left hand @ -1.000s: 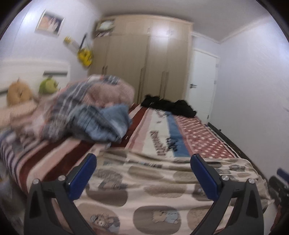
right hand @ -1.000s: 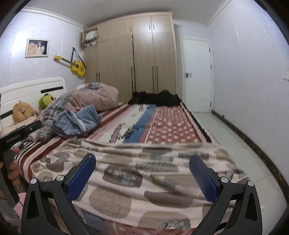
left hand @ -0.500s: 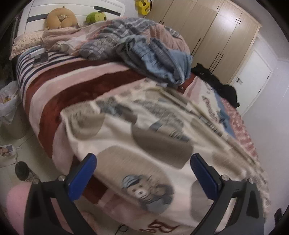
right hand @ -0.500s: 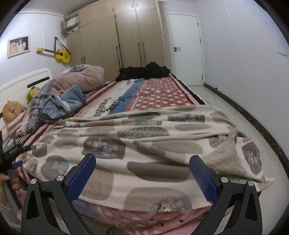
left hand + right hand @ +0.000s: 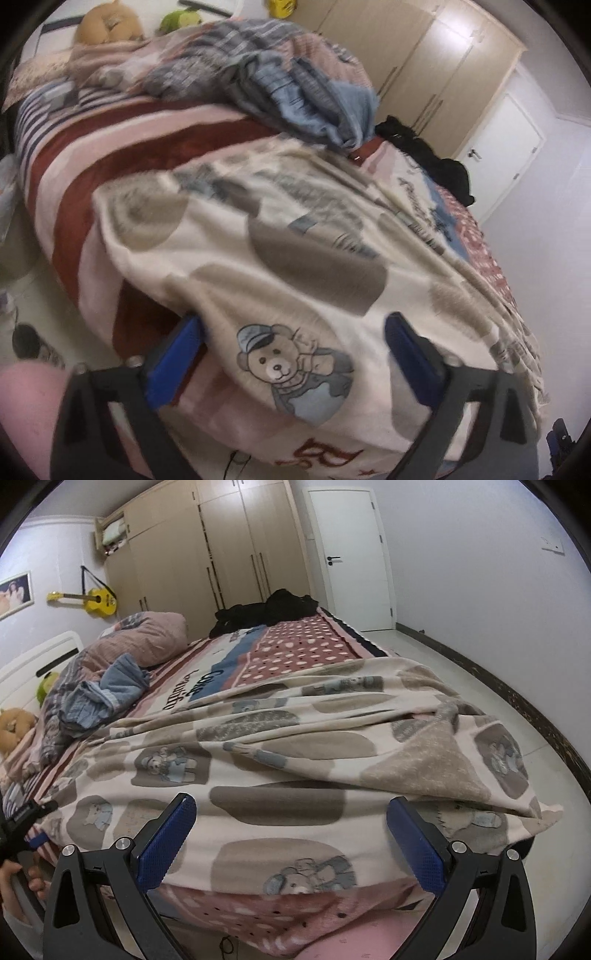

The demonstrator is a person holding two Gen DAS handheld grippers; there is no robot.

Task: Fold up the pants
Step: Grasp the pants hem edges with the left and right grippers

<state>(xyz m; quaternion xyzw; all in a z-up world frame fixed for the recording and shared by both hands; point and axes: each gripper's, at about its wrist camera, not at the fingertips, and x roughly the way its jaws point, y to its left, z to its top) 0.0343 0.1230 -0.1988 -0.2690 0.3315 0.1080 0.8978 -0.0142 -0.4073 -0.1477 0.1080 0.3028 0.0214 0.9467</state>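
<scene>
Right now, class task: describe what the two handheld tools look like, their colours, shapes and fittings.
The right tool has two black angular plastic arms with triangular cut-outs, silver screw heads, and flat blue fingers with a fine grid texture. The left tool is the same make: black arms, silver screws, blue fingers. No cables show. Seen from the right wrist, the left tool's black body bears small white lettering, too small to read.

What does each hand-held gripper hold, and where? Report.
Nothing yet. The left hand-held gripper has just been closing its jaws, with the pants edge between them, ungripped. The right hand-held gripper is open at the same edge.
</scene>
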